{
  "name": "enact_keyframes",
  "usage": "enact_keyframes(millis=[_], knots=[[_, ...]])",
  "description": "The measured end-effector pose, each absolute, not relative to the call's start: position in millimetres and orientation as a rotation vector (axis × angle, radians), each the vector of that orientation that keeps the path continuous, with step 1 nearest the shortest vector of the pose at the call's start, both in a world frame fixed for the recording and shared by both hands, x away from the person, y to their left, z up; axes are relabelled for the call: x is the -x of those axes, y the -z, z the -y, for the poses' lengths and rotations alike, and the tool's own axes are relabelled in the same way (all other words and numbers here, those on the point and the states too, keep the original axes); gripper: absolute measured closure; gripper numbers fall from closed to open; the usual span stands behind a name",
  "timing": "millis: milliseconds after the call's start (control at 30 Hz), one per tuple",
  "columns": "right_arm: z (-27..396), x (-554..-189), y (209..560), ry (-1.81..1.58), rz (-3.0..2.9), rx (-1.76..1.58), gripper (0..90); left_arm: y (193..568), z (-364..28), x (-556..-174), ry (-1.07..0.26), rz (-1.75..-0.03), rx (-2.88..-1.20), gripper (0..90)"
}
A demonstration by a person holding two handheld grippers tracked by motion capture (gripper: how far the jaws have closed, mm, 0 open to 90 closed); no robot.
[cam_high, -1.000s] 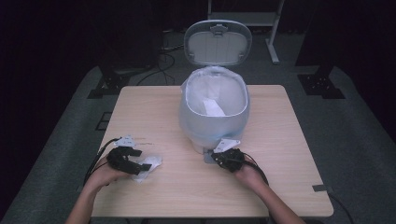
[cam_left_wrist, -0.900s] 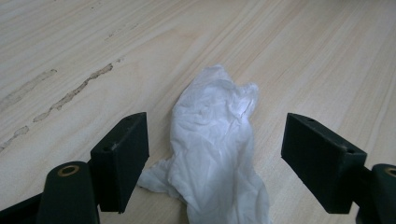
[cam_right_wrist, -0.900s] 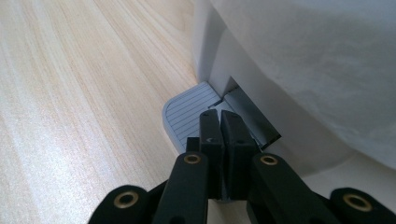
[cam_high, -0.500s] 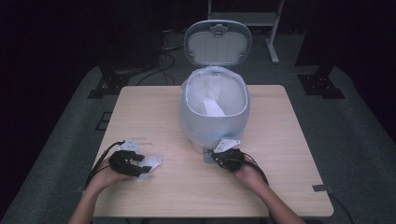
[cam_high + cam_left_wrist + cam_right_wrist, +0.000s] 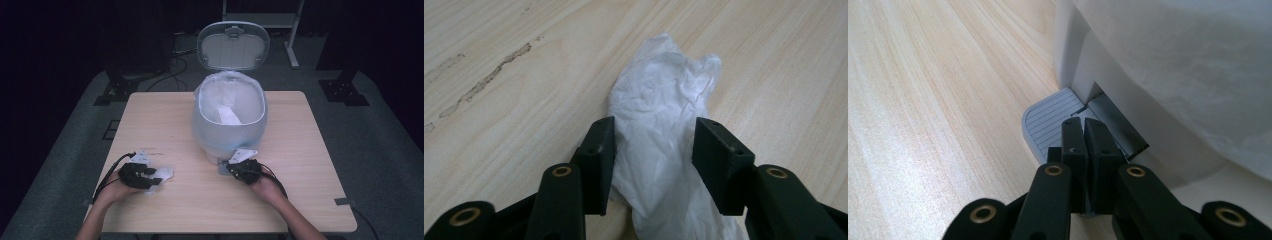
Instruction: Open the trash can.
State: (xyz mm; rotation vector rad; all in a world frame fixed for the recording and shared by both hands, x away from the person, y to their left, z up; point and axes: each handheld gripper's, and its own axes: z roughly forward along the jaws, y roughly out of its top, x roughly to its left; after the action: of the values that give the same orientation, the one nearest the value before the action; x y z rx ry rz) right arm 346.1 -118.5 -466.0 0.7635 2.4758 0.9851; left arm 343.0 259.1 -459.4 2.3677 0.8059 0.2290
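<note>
Two hand-held grippers work over one wooden worktop (image 5: 165,120) that carries one pedal bin (image 5: 229,119), lined with a white bag and with its lid (image 5: 233,45) standing open at the top centre of the high view. One crumpled white tissue (image 5: 659,135) lies at the lower left of the high view, near the worktop's front edge; a second white scrap sits inside the bin. The left hand-held gripper (image 5: 141,176) is at that tissue: in the left gripper view its two black jaws stand on either side of the tissue, the left one against it, the right one at its edge, and whether the pads truly press it is hard to tell. They have just been closing with the tissue between them. The right hand-held gripper (image 5: 1083,135) is closed, jaws together with nothing between them, its tips resting on the ribbed grey pedal (image 5: 1050,122) at the bin's foot, in the lower centre of the high view. The bin's body is cut off at the upper right of the right gripper view, and the tissue's near end runs off the bottom of the left gripper view. Compared with a second ago, the left hand sits slightly lower in the frame, and the right hand, the bin and its lid are unchanged.
</note>
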Motion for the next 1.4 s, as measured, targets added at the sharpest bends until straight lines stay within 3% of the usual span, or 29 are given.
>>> enact_keyframes(millis=[233, 333, 1400], knots=[[118.7, -346.3, 465.8, -0.983, -2.477, -0.763, 87.3, 459.6, -257.9, -340.1, -0.223, -0.793, -2.364, 81.2], [118.8, -346.3, 466.0, -0.985, -2.477, -0.763, 87.3, 458.7, -256.6, -340.1, -0.215, -0.793, -2.376, 86.0], [118.8, -346.8, 465.9, -0.982, -2.481, -0.761, 87.3, 393.2, -251.8, -335.9, -0.119, -0.714, -2.295, 86.8]])
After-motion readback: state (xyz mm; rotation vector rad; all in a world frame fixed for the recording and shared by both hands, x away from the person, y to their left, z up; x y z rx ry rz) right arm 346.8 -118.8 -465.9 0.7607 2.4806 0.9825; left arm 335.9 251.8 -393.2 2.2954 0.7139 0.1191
